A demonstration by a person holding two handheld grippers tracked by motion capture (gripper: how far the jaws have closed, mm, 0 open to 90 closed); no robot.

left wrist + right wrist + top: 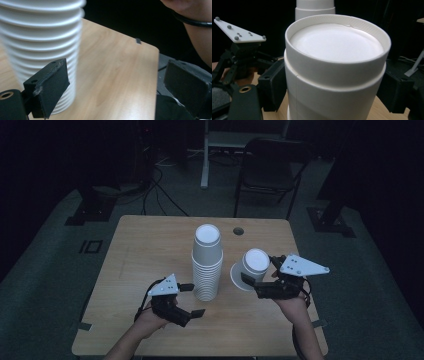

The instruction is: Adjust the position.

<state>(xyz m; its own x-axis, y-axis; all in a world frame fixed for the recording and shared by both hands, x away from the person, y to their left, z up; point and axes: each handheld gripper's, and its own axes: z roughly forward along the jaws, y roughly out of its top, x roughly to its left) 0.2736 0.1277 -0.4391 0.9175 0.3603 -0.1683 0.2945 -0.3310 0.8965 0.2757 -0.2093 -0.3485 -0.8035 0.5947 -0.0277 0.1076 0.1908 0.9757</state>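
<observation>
A tall stack of upturned white paper cups stands mid-table. It looms blurred at the left of the left gripper view, and its top peeks in behind. My left gripper sits low by the stack's base on its near-left side. It is open, with only bare table between its jaws. My right gripper is shut on a separate upturned white cup, held tilted just right of the stack. The cup sits between both black jaws and shows a second rim line like a nested cup.
The wooden table has a round cable hole near its far edge. A dark chair and a white desk leg stand beyond. My right forearm crosses the left gripper view's upper right. The table's corner edge lies close.
</observation>
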